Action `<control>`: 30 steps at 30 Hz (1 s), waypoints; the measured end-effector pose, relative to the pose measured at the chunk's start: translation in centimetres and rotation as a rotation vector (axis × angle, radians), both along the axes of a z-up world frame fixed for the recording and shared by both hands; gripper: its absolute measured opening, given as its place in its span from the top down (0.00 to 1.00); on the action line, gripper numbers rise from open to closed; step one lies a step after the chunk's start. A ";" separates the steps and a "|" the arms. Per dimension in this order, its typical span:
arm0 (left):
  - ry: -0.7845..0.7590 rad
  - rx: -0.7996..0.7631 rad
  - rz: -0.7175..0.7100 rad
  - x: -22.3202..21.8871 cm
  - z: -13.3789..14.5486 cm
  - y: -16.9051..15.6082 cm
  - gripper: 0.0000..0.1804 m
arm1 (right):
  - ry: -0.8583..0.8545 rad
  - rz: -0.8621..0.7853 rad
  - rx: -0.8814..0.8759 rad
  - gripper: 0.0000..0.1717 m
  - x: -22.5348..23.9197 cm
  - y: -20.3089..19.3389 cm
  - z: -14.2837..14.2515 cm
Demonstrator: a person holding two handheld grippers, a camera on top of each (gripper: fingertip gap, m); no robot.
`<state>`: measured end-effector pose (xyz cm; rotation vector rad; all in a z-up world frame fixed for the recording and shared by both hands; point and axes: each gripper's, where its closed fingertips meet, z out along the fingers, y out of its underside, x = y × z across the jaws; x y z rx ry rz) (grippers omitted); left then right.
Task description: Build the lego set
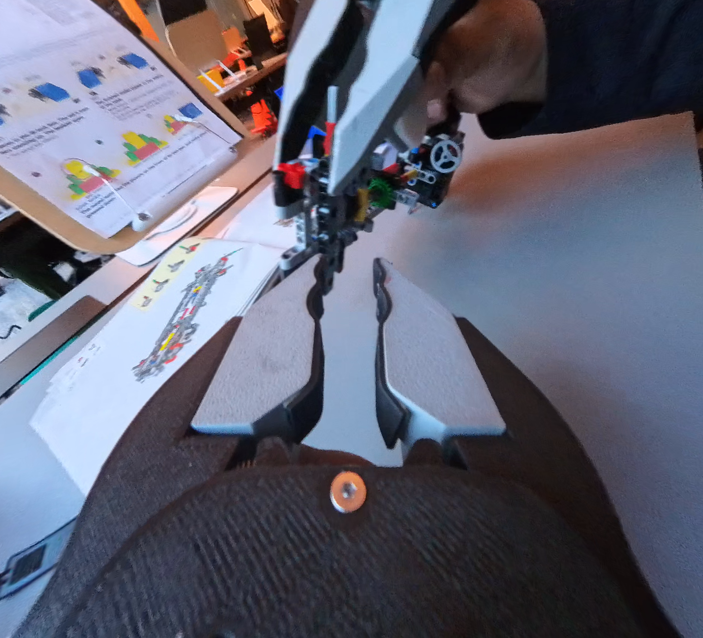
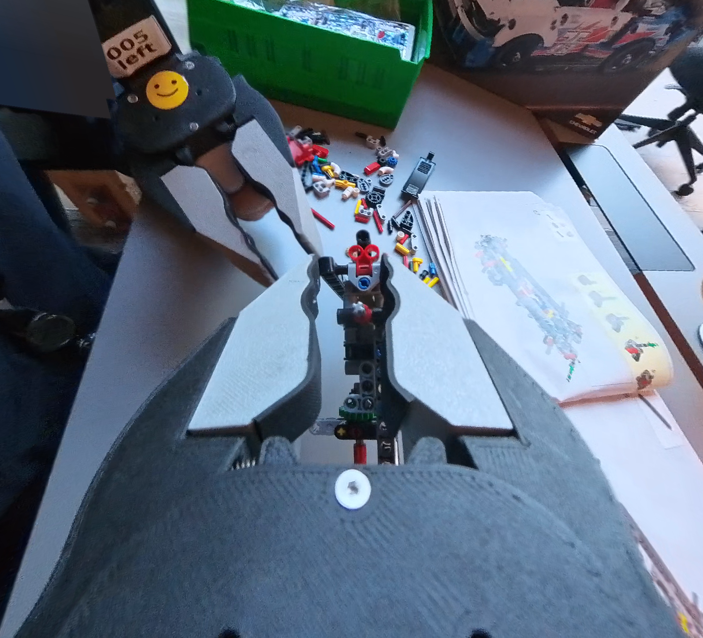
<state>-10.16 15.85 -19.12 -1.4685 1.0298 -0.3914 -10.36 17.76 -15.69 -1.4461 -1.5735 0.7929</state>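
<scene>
Brick assembly [image 2: 361, 315]: partly built, black and grey beams with red, yellow and blue connectors, a green gear [image 1: 378, 192] and a grey wheel [image 1: 445, 155]. Lifted off the table [image 1: 532, 277], lying lengthwise between the jaws of the right gripper [image 2: 349, 262] and clamped there at a narrow spread; red-topped end projecting just past the fingertips.

Left gripper [image 1: 347, 264]: jaws narrowly parted, nothing gripped. Black lower end of the assembly just at the left-hand fingertip [image 1: 315, 277], apart from the opposite pad.

Beyond the right jaws: loose pieces [image 2: 353, 182], scattered and unattached; behind them a green bin [image 2: 304, 60] of bagged parts.

Right of the right jaws: open instruction booklet [image 2: 532, 277], flat; farther off, a printed box [image 2: 551, 11].
</scene>
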 end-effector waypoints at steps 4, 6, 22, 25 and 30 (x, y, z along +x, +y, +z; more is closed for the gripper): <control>-0.003 0.045 0.048 0.9 1.3 0.5 0.86 | -0.008 0.052 0.009 0.83 -0.2 -1.4 -0.2; 0.012 0.018 0.008 1.7 0.8 0.0 0.91 | -0.018 0.069 0.035 0.83 -0.2 -2.1 -0.5; 0.146 0.055 -0.182 2.6 -3.3 -2.7 0.96 | -0.192 0.196 -0.346 0.84 2.2 -3.7 -2.2; 0.229 0.115 -0.156 2.8 -4.2 -2.8 0.96 | -0.332 0.258 -0.368 0.88 2.4 -4.1 -3.8; 0.339 0.179 -0.126 3.1 -5.4 -2.7 0.96 | -0.524 0.363 -0.220 0.87 2.4 -5.0 -6.3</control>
